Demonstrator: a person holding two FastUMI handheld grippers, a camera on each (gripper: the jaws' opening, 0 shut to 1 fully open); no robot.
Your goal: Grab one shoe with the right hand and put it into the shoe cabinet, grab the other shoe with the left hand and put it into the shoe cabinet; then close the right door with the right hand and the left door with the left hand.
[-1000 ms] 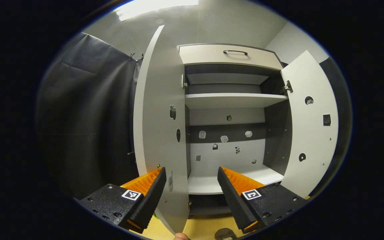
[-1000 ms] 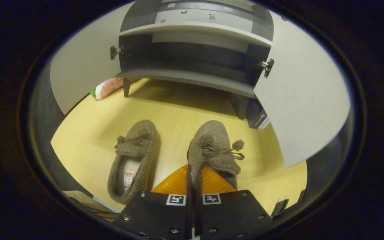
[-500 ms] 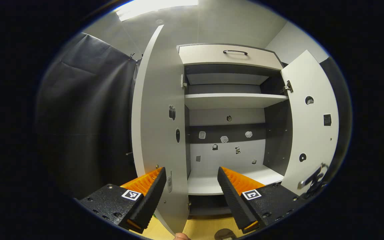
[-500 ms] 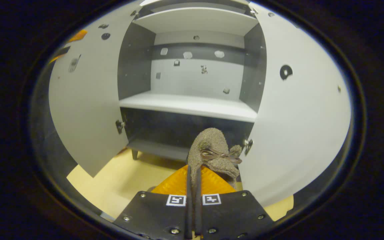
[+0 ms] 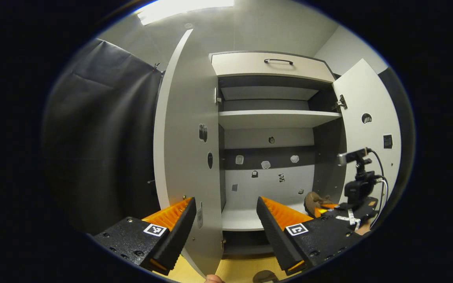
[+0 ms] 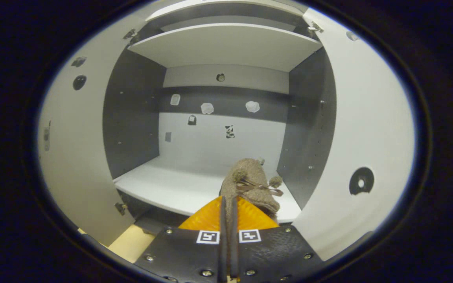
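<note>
In the right gripper view, my right gripper [image 6: 228,210] is shut on the heel edge of a brown fuzzy shoe [image 6: 250,181] with a bow and pompoms. The shoe hangs just above the front right of the cabinet's white lower shelf [image 6: 163,188]. The left gripper view has the same shoe [image 5: 313,199] and the right gripper [image 5: 324,207] at the shelf's right end. My left gripper [image 5: 226,222] is open with nothing between its fingers, facing the open shoe cabinet [image 5: 269,63]. A sliver of the other shoe [image 5: 265,276] lies on the floor at the bottom edge.
Both cabinet doors stand open: the left door [image 5: 187,149] close beside my left gripper's left finger, and the right door [image 5: 372,129] behind the right gripper. An upper shelf [image 5: 277,117] and a drawer handle [image 5: 277,61] sit above. Black cloth [image 5: 100,137] hangs at the left.
My right gripper has lifted the shoe off the floor and carried it forward to the lower shelf, coming into the left gripper view. The left gripper has stayed still.
</note>
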